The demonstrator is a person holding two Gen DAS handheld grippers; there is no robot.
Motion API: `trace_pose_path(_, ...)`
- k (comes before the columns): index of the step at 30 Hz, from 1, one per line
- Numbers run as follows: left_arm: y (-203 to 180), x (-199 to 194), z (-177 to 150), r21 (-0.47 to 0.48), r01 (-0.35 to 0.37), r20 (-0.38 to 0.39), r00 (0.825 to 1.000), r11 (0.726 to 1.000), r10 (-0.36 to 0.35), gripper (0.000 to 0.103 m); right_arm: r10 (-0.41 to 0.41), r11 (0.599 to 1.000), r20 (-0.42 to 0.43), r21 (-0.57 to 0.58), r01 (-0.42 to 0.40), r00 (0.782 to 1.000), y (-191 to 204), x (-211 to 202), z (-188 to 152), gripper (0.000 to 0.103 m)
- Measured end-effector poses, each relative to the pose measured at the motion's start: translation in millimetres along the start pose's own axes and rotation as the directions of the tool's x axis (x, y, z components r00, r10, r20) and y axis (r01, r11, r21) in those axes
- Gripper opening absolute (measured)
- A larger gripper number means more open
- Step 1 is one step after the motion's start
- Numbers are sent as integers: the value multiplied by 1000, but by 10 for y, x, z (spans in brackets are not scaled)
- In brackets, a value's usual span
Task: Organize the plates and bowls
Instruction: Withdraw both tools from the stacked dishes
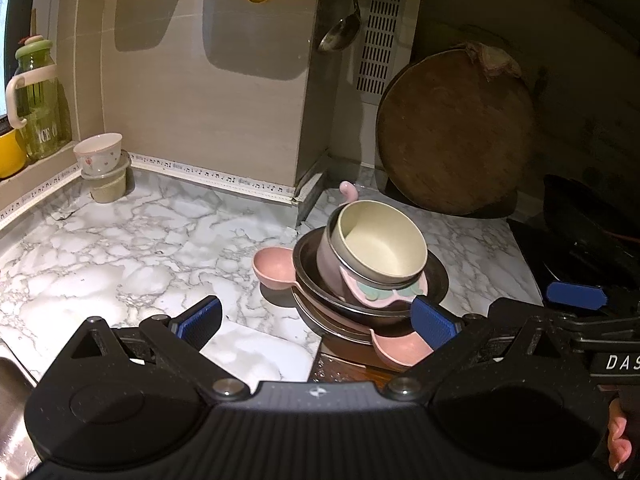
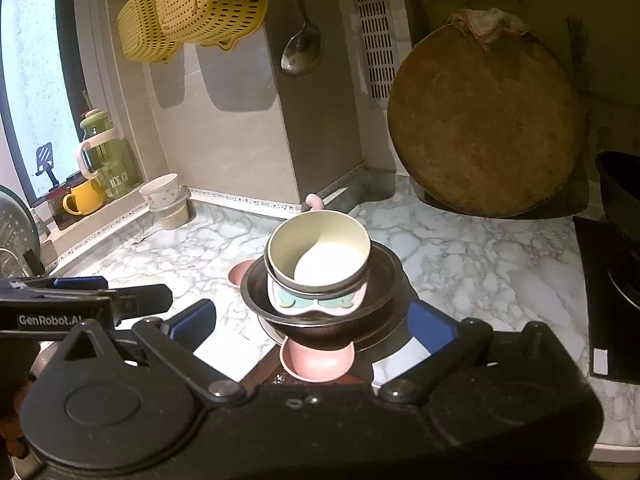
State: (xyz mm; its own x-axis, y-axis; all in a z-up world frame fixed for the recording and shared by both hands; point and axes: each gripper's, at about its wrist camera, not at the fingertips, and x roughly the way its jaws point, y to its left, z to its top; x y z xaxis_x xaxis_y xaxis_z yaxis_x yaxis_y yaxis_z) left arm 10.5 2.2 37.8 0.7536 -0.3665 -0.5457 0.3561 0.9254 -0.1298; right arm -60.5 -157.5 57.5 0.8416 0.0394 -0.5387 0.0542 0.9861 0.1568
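Observation:
A pile of dishes stands on the marble counter [image 1: 120,248]. A cream bowl [image 1: 380,246] [image 2: 318,254] sits tilted on top, inside a pink patterned dish [image 1: 384,294] [image 2: 316,300]. Under them lies a dark bowl [image 1: 360,300] [image 2: 320,320], and at the bottom a pink sectioned plate [image 1: 276,268] [image 2: 318,358]. My left gripper [image 1: 318,322] is open just in front of the pile, nothing between its blue fingers [image 1: 200,320]. My right gripper [image 2: 312,328] is open too, its fingers on either side of the pile's near edge without visibly touching it.
A round wooden board [image 1: 456,132] [image 2: 486,120] leans on the back wall at the right. A dark pan [image 2: 620,216] sits at the far right. Stacked cups [image 1: 102,164] [image 2: 166,200], a green jar [image 2: 106,160] and a yellow mug [image 2: 82,198] stand at the back left. Yellow colanders [image 2: 200,8] and a ladle [image 2: 300,52] hang above.

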Motion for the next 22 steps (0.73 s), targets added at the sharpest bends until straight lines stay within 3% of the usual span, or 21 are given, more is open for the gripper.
trace_pose_path(16, -52, 94, -52, 4, -13, -29, 999, 1000, 13, 101, -23, 999, -7, 23, 24, 1000, -64, 23, -1, 103)
trace_pose_path(22, -40, 171, -37, -3, 11, -45, 999, 1000, -11, 101, -36, 999, -12, 39, 36, 999, -109, 56, 7, 103)
